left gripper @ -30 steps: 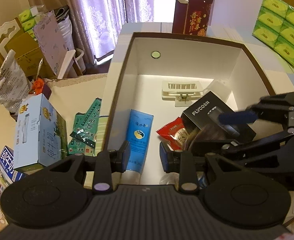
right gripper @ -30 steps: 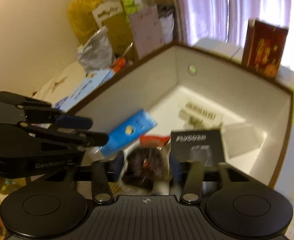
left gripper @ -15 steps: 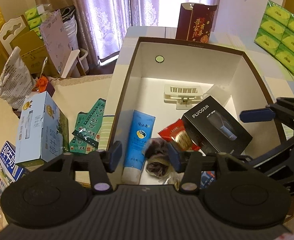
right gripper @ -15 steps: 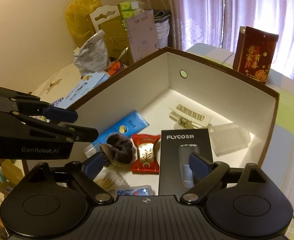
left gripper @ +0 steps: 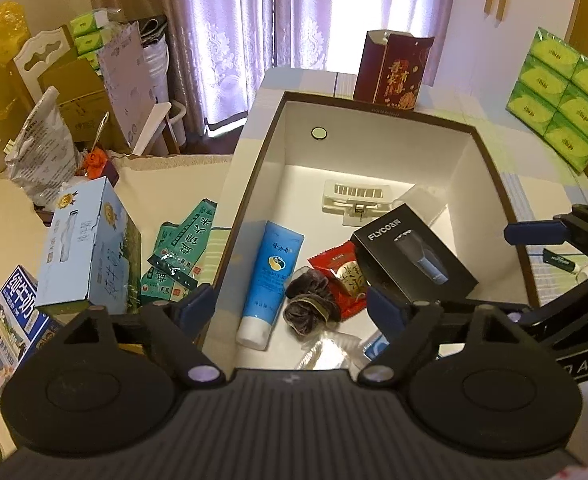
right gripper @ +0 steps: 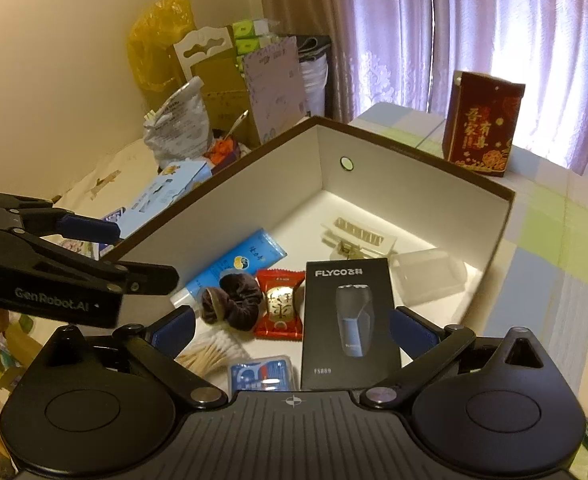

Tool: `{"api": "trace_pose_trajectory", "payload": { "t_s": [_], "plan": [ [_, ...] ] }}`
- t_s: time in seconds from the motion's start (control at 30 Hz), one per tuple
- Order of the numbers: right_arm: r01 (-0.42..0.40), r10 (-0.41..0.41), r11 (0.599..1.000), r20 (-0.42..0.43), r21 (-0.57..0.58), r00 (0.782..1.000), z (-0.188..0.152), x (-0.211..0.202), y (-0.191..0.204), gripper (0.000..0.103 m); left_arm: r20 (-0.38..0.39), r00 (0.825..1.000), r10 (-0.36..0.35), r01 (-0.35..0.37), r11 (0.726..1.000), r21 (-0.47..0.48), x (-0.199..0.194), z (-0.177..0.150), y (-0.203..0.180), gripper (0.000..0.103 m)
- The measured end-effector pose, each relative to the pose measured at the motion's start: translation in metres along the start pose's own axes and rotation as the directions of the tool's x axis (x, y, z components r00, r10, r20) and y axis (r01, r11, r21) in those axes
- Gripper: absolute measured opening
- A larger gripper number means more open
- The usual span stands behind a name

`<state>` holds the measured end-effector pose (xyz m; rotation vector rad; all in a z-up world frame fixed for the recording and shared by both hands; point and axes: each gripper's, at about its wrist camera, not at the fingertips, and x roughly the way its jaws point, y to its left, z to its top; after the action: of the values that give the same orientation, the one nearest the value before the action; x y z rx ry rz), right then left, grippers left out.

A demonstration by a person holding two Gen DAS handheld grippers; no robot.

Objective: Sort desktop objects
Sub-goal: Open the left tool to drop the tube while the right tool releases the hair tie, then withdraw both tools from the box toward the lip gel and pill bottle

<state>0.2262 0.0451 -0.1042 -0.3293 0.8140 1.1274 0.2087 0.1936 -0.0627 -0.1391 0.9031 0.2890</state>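
My left gripper [left gripper: 292, 306] stands with its jaws spread wide and empty, held over the near end of the white box [left gripper: 270, 168]. My right gripper [right gripper: 292, 328] is likewise spread wide and empty, also above the near end of the box. Half a second ago the left jaws were narrower, and a second ago the right jaws were closed on the brown scrunchie [right gripper: 232, 298]; both have since parted.

The scrunchie now lies loose on the box floor, touching the blue tube [left gripper: 270, 276] on one side and overlapping the red candy packet [left gripper: 341, 276] on the other. The black shaver carton [right gripper: 347, 320] lies just beside the packet, toward the box's right wall. Cotton swabs [right gripper: 210, 354] and a small blue case [right gripper: 262, 374] lie at the box's nearest edge, under my right gripper. A white hair clip [left gripper: 357, 200] and a clear plastic lid [right gripper: 427, 278] lie toward the far wall.

The far half of the box floor beyond the clip is bare, giving open room. The brown rim stands clear of both grippers; the left wall runs just inside my left gripper's outer finger.

Outside the box's left wall lie green sachets [left gripper: 182, 252] and a pale blue carton [left gripper: 90, 248]. A dark red gift box [right gripper: 481, 124] stands beyond the far wall.
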Motion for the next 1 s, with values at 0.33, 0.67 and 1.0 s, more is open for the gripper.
{"api": "trace_pose_trajectory", "payload": {
  "t_s": [0.33,0.67,1.0],
  "plan": [
    [0.012,-0.012,1.000,0.011,0.014,1.000,-0.020,-0.037,-0.002,0.101,0.007,1.000,0.011,-0.011,1.000,-0.024,-0.031,-0.019,-0.011,0.085],
    [-0.011,0.011,1.000,0.019,-0.008,1.000,-0.040,-0.071,0.003,0.101,0.020,1.000,0.010,-0.009,0.999,-0.048,-0.059,-0.038,-0.032,0.086],
    [-0.041,0.041,0.999,-0.014,-0.003,0.999,-0.066,-0.095,-0.001,0.101,-0.006,1.000,0.030,-0.030,0.998,-0.061,-0.080,-0.064,-0.058,0.086]
  ]
}}
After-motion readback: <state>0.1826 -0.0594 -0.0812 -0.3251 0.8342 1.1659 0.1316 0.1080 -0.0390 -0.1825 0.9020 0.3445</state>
